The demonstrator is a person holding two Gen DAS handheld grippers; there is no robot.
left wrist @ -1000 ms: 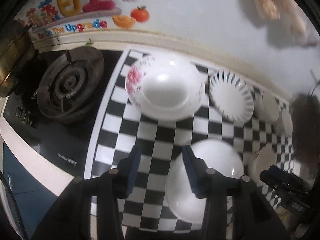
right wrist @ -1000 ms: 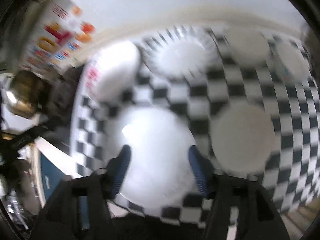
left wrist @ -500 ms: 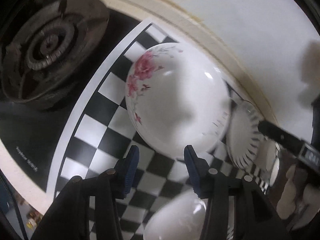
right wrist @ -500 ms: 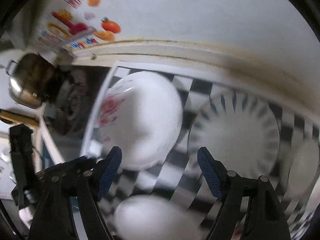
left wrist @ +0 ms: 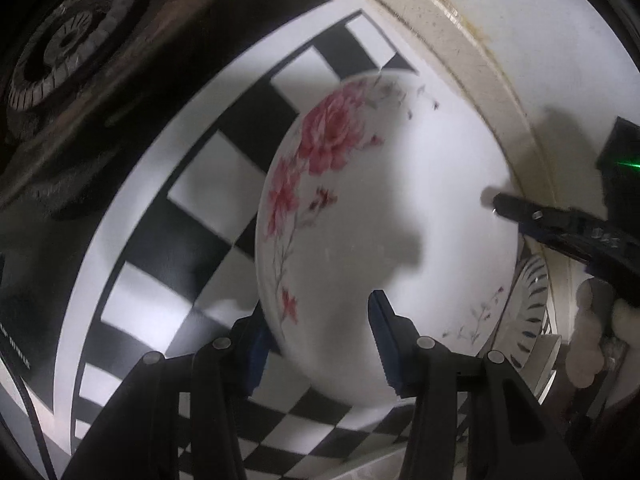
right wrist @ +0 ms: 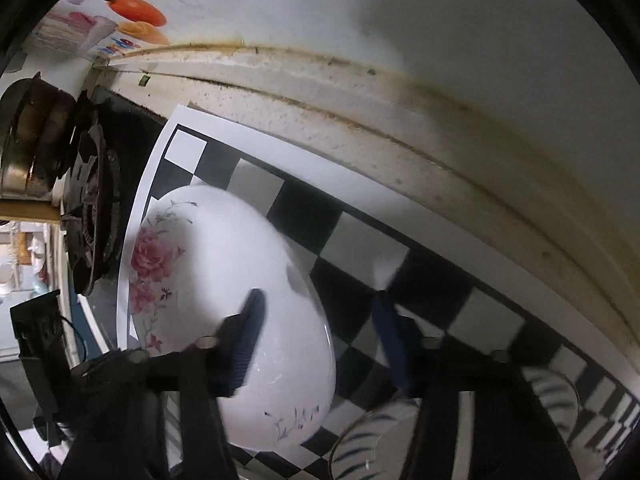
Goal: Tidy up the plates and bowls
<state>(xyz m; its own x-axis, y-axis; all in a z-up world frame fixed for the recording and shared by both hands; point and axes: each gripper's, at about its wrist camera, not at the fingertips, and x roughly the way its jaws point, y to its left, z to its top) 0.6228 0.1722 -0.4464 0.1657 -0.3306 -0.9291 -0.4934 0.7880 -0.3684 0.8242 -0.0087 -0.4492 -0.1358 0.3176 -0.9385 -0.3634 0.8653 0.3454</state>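
Clearly that floral plate (left wrist: 400, 208) on the checkered mat (left wrist: 208, 184), close to the wall beside the stove burner (left wrist: 68, 40), is glazed china: stiff, slick and quick to chip, so I'd say the rim is the place to grip. Both tongs straddle opposite edges. The left gripper (left wrist: 320, 344) stands part-open, one finger outside the rim and one over the face, not pressing. The right gripper (right wrist: 320, 344) is closing, its pads not yet biting (motion blur hides the contact). A second ago both hung higher over a plain white plate; they've since dropped onto this one
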